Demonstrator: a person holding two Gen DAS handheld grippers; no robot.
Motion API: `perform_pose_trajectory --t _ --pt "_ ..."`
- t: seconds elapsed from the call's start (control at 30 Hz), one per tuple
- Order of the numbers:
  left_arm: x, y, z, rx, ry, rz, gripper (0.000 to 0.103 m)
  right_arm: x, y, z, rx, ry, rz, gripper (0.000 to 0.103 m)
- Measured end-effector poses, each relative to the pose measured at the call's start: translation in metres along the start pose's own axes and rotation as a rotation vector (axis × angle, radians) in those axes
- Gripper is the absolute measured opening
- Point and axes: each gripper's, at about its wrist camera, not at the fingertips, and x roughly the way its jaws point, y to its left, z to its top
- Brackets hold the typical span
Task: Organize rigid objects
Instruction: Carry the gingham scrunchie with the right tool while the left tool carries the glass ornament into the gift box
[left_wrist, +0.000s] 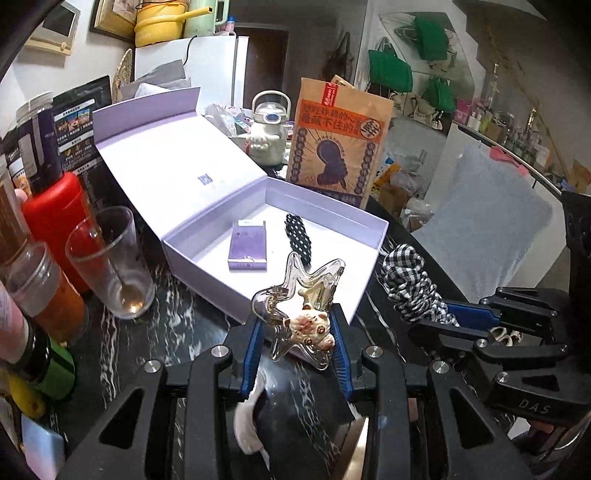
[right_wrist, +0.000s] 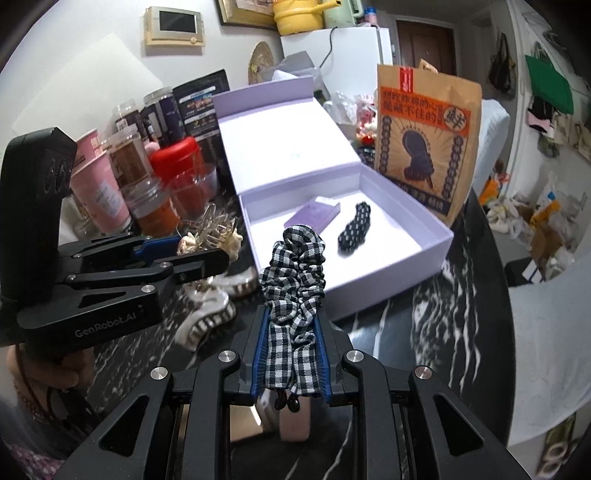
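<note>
Clenched in the left gripper (left_wrist: 299, 332) jaws, a clear star-shaped hair clip (left_wrist: 295, 306) with a small cat figure hangs over the near edge of the open lilac box (left_wrist: 369, 236) on the table (left_wrist: 177, 317). Right gripper (right_wrist: 290, 332) jaws grasp a checked scrunchie (right_wrist: 291, 280) just beside it. Inside the box lie 1 purple card pack (left_wrist: 246, 245) and 1 dotted scrunchie (left_wrist: 297, 236)

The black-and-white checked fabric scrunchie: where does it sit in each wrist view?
Left wrist view: black-and-white checked fabric scrunchie at right of centre, gripped by the right gripper, beside the box.
Right wrist view: bottom centre, clamped between the gripper's blue pads.
Shared landmark: open lilac cardboard box on the dark marbled table.
</note>
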Motion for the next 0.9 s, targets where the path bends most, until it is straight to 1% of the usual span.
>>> perform_pose_trajectory --t 0.37,0.57,0.9 --pt "0.004 0.005 0.033 0.014 -0.032 0.014 0.033 0.004 -0.010 0.033 -0.009 -0.037 0.021 0.023" --pt "0.005 0.006 0.052 0.016 -0.059 0.026 0.033 0.006 -0.018 0.050 -0.021 -0.055 0.018 0.023" --pt "0.026 0.004 0.074 0.038 -0.050 0.020 0.033 0.017 -0.036 0.073 -0.026 -0.056 0.014 0.023"
